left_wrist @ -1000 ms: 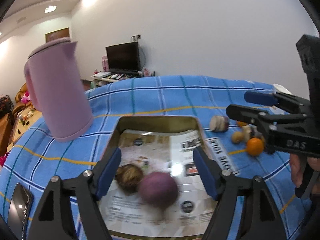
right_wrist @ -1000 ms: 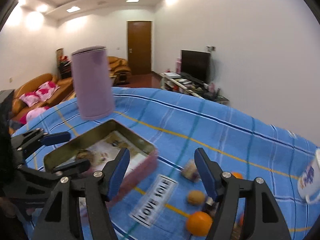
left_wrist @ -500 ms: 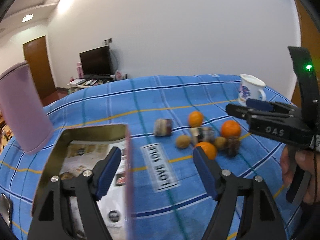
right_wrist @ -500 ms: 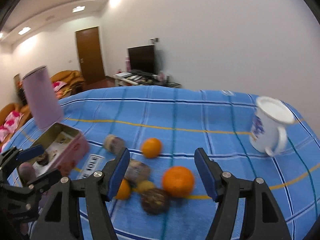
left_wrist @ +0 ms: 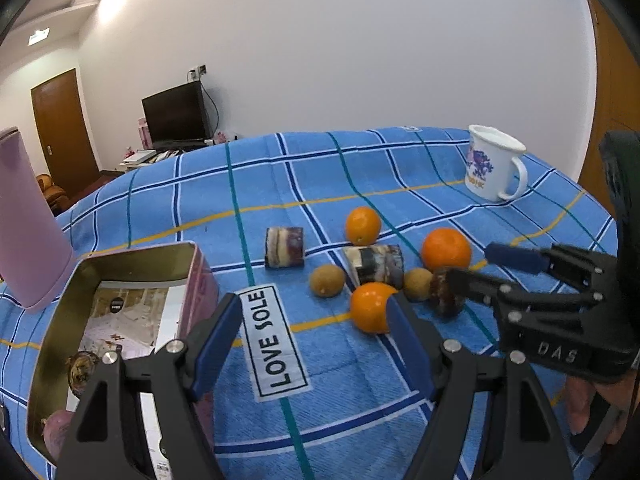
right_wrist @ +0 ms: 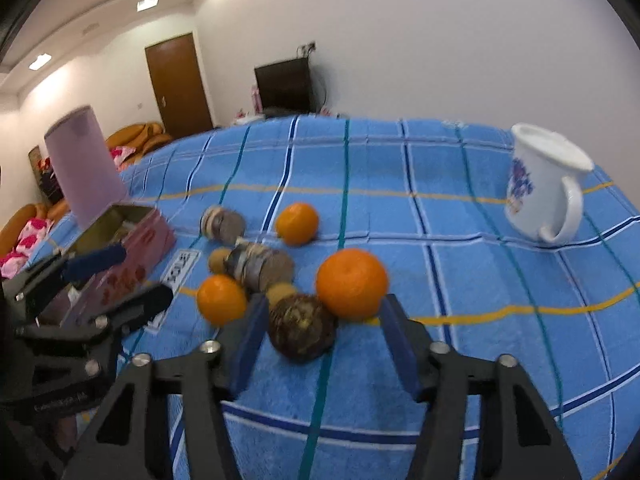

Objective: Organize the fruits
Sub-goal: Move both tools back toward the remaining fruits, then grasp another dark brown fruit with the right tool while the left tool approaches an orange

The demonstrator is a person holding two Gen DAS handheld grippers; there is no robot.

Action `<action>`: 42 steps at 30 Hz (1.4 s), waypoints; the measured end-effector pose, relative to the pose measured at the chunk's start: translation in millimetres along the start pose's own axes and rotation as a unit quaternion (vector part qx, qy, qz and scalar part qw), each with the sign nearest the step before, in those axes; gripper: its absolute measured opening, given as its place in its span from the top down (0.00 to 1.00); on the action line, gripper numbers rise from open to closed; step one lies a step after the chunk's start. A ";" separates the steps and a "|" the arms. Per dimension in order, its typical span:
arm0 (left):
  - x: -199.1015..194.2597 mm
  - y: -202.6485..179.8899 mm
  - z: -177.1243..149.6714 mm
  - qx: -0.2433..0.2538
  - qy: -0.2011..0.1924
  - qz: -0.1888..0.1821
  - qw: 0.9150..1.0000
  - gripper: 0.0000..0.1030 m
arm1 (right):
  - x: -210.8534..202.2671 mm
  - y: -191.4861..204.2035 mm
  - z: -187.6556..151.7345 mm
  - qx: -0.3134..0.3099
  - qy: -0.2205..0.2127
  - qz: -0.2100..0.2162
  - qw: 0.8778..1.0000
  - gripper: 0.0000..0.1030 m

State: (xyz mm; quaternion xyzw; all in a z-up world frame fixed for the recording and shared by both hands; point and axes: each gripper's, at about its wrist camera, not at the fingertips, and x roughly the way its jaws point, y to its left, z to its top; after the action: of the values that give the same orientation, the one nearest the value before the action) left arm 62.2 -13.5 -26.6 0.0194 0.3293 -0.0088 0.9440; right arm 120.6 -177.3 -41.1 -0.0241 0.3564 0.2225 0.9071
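Three oranges, two small brown fruits and two striped chunks lie clustered on the blue checked cloth. A dark brown round fruit (right_wrist: 302,326) sits between the closing jaws of my right gripper (right_wrist: 322,340); the pads do not press on it. A large orange (right_wrist: 352,282) lies just behind it. My left gripper (left_wrist: 310,340) is open over the cloth's LOVE SOLE label (left_wrist: 272,340), holding nothing, with an orange (left_wrist: 370,306) by its right finger. The open pink tin (left_wrist: 192,280) at the left holds a dark fruit (left_wrist: 82,364) and a purple one (left_wrist: 56,436).
A white printed mug (right_wrist: 544,188) stands at the back right of the cloth. A tall pink tumbler (left_wrist: 24,220) stands behind the tin at the left. A hand (left_wrist: 588,404) holds the right gripper at the lower right. A TV and a door are beyond the table.
Both grippers have swung right, away from the tin toward the fruit cluster. The right gripper has dropped over the dark brown fruit and its jaws have narrowed.
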 end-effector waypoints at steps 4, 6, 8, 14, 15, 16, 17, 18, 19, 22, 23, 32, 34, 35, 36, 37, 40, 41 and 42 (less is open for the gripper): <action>8.7 5.3 -3.2 0.004 0.010 0.018 1.000 0.26 | 6.0 6.5 -2.4 -0.012 0.018 0.013 1.000 0.47; 13.9 12.0 -4.3 -0.007 0.022 0.018 1.000 0.26 | 9.9 9.5 -3.1 -0.019 0.028 0.016 0.999 0.47; 13.8 17.7 -4.2 -0.010 0.020 0.022 0.999 0.26 | 11.8 10.3 -3.7 -0.020 0.035 0.016 0.999 0.47; 14.7 40.3 -5.2 -0.021 0.019 0.040 0.999 0.26 | 16.7 6.1 -4.4 -0.010 0.048 0.020 0.999 0.48; 15.2 42.3 -5.1 -0.024 0.020 0.040 0.999 0.26 | 17.2 6.5 -4.2 -0.011 0.049 0.018 0.999 0.48; 15.2 45.2 -5.0 -0.028 0.020 0.042 0.999 0.25 | 18.5 7.4 -4.2 -0.014 0.052 0.016 0.998 0.48; 15.2 46.5 -5.1 -0.030 0.020 0.042 0.998 0.25 | 21.2 9.0 -4.5 -0.017 0.060 0.015 0.998 0.48; 15.0 46.6 -5.1 -0.032 0.021 0.042 0.998 0.25 | 24.6 10.0 -4.7 -0.020 0.069 0.016 0.997 0.48; 13.8 44.4 -4.9 -0.032 0.020 0.036 0.999 0.25 | 26.4 10.4 -4.5 -0.020 0.073 0.018 0.997 0.52; 10.8 33.2 -3.4 -0.025 0.020 0.016 0.999 0.25 | 27.6 8.0 -4.5 -0.013 0.076 0.025 0.997 0.59; 10.3 29.4 -2.7 -0.023 0.019 0.012 0.999 0.25 | 27.5 7.9 -4.4 -0.013 0.075 0.026 0.997 0.59; 10.0 12.0 4.2 -0.017 0.023 -0.012 1.000 0.25 | 9.8 11.8 -4.5 -0.020 0.030 0.017 0.999 0.60; 12.7 13.0 3.9 -0.022 0.026 -0.012 0.999 0.25 | 4.8 10.9 -4.4 -0.017 0.014 0.005 1.000 0.60; 13.5 13.2 3.5 -0.023 0.028 -0.014 0.999 0.25 | 1.5 9.6 -4.4 -0.014 0.005 -0.002 1.000 0.60; 14.3 12.6 2.9 -0.024 0.029 -0.017 0.999 0.25 | -1.3 7.7 -4.3 -0.008 -0.003 -0.009 1.000 0.60; 14.7 11.3 2.8 -0.023 0.030 -0.018 0.999 0.25 | -3.6 6.1 -4.3 -0.004 -0.009 -0.014 1.000 0.60; 16.8 2.2 2.9 -0.013 0.033 -0.026 0.999 0.25 | -8.2 0.9 -2.3 0.009 -0.022 -0.026 0.999 0.60; 17.3 -0.4 2.7 -0.012 0.033 -0.029 0.999 0.25 | -9.4 -0.9 -2.3 0.013 -0.025 -0.029 0.999 0.60; 19.0 -3.8 3.2 -0.009 0.034 -0.032 0.999 0.25 | -10.1 -2.5 -2.2 0.016 -0.027 -0.032 0.999 0.60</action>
State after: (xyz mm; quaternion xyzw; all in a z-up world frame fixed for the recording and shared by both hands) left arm 78.9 -17.5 -36.1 0.0002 0.3621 -0.0354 0.9315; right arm 113.7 -183.9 -36.4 -0.0147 0.3347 0.1885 0.9232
